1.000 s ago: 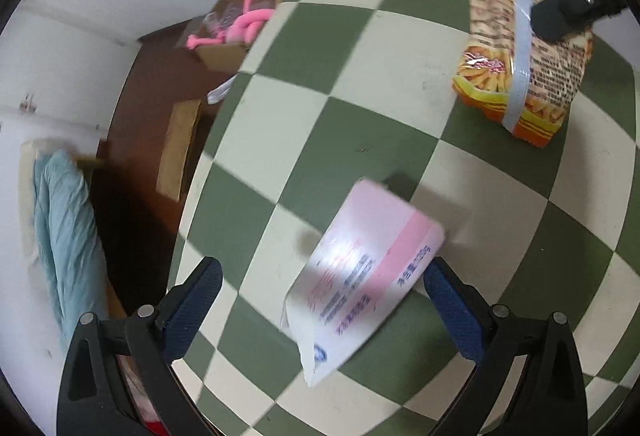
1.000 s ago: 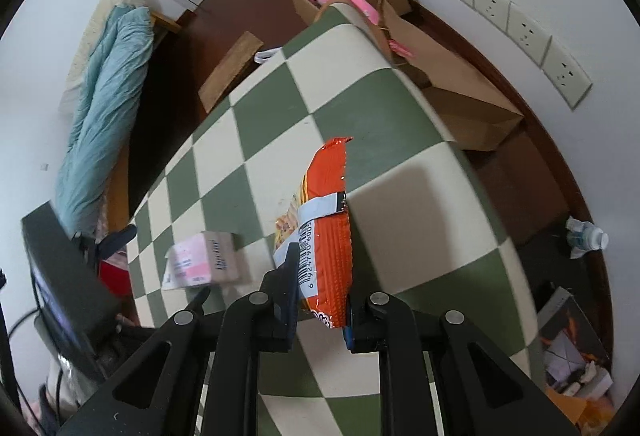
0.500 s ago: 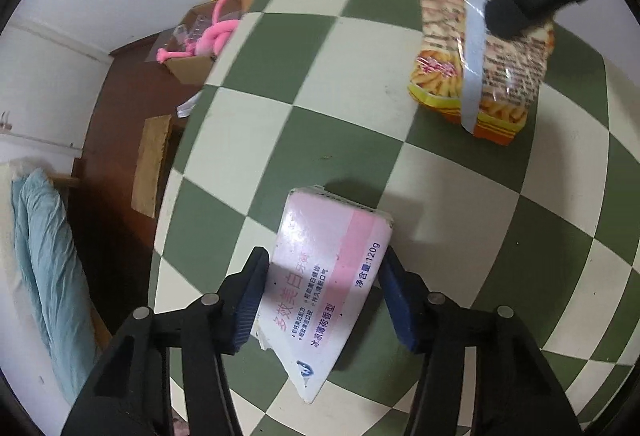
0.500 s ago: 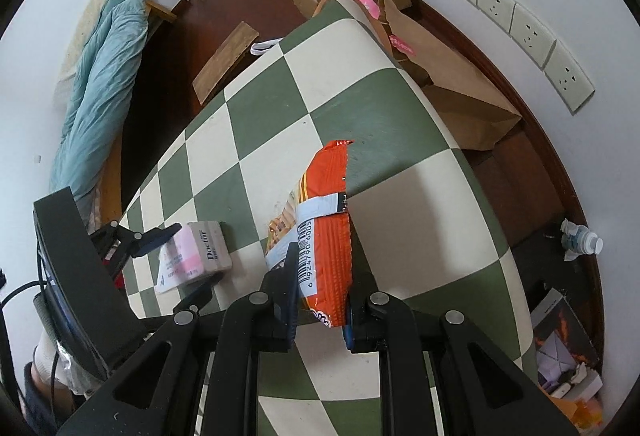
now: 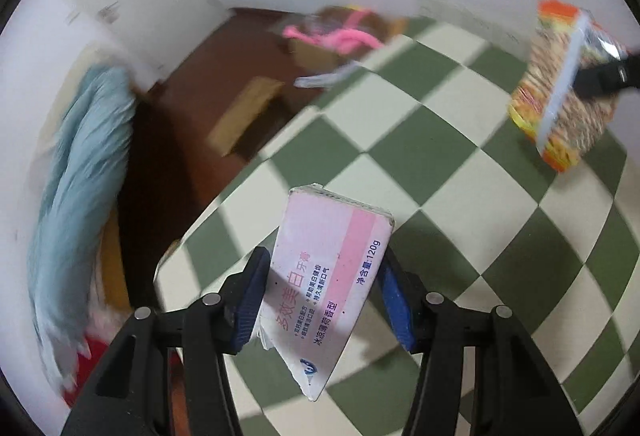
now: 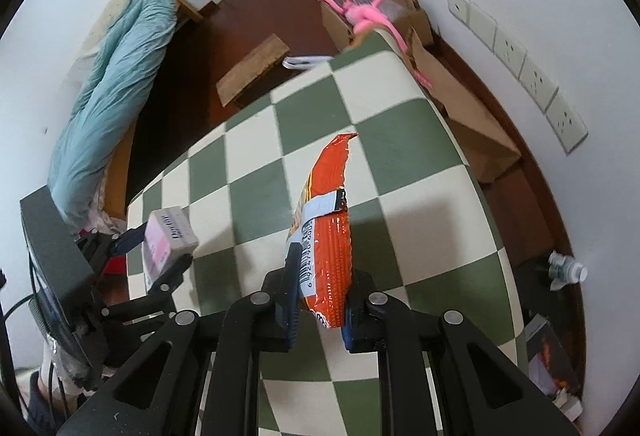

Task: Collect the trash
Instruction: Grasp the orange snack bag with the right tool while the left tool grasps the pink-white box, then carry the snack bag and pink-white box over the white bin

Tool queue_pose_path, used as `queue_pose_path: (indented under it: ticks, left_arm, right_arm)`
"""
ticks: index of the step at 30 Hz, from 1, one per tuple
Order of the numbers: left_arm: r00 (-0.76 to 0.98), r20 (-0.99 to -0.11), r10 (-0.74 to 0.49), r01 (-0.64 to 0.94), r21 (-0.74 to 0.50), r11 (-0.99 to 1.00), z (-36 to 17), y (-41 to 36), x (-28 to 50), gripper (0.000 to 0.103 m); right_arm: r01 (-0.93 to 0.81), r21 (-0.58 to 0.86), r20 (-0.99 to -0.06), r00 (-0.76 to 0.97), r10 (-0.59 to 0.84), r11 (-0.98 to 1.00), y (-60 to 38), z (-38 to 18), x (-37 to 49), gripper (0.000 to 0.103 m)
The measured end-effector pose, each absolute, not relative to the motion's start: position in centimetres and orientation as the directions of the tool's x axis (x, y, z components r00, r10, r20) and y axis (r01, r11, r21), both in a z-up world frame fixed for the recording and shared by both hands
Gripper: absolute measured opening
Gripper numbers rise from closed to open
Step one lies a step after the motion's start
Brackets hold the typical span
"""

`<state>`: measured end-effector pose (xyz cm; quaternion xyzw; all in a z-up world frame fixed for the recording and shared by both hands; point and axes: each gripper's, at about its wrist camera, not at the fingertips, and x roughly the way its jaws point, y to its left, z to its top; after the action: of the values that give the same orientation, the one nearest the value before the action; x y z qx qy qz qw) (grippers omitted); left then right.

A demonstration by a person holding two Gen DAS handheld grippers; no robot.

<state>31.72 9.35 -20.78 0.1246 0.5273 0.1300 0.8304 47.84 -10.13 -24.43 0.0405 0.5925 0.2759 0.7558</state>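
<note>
Left hand-held gripper closed onto pink box, lifted it off checkered table.

We see a pink-and-white toothpaste box, flattened and torn open at its near end, tilted with its printed face up above the checked table (blue lettering runs along it). Well apart from it, an orange snack packet with a pale label band stands on edge, crinkled, its sealed end upward.

Table: green/cream checker. Toothpaste box pink and white, blue print. Snack bag orange, pale band.
</note>
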Motion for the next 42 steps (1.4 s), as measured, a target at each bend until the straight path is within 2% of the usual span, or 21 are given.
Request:
queue_pose_path:
  ticks: [5,12,19,24,30,35,38,42]
  left_arm:
    - [0.466,-0.792,0.394,-0.271,0.296,0.916,-16.9,11.1,27.2,0.051]
    - [0.522,-0.739,0.425,-0.451,0.184,0.874,-11.7,13.7,20.3,0.051]
    - [0.536,-0.660,0.526,-0.593,0.149,0.791,-7.1,17.6,11.3,0.051]
    - [0.496,-0.638,0.588,-0.682,0.132,0.719,-5.8,21.6,4.9,0.051]
    - [0.397,-0.666,0.632,-0.783,0.114,0.612,-7.6,27.1,-2.7,0.051]
    - [0.316,-0.727,0.609,-0.841,0.083,0.535,-11.5,32.1,-8.3,0.051]
    - [0.288,-0.783,0.552,-0.869,0.029,0.495,-14.6,34.7,-11.1,0.051]
    - [0.281,-0.870,0.406,-0.891,-0.079,0.448,-20.0,38.9,-13.6,0.051]
  right_arm:
    - [-0.440,0.363,-0.856,0.191,0.480,0.821,-8.8,-21.6,44.9,0.016]
    - [-0.541,0.344,-0.815,0.234,0.530,0.768,-6.3,-17.0,38.8,0.015]
    - [-0.650,0.360,-0.764,0.206,0.612,0.669,-2.0,-12.5,31.8,0.015]
    - [-0.732,0.380,-0.722,0.147,0.676,0.566,2.7,-9.7,26.1,0.015]
    - [-0.811,0.403,-0.700,0.024,0.713,0.423,10.4,-8.7,18.4,0.015]
    - [-0.853,0.402,-0.732,-0.080,0.677,0.333,17.2,-11.4,12.0,0.015]
    - [-0.866,0.394,-0.766,-0.125,0.630,0.308,20.9,-14.5,8.7,0.015]
    - [-0.871,0.391,-0.816,-0.177,0.550,0.299,25.7,-19.3,5.6,0.015]
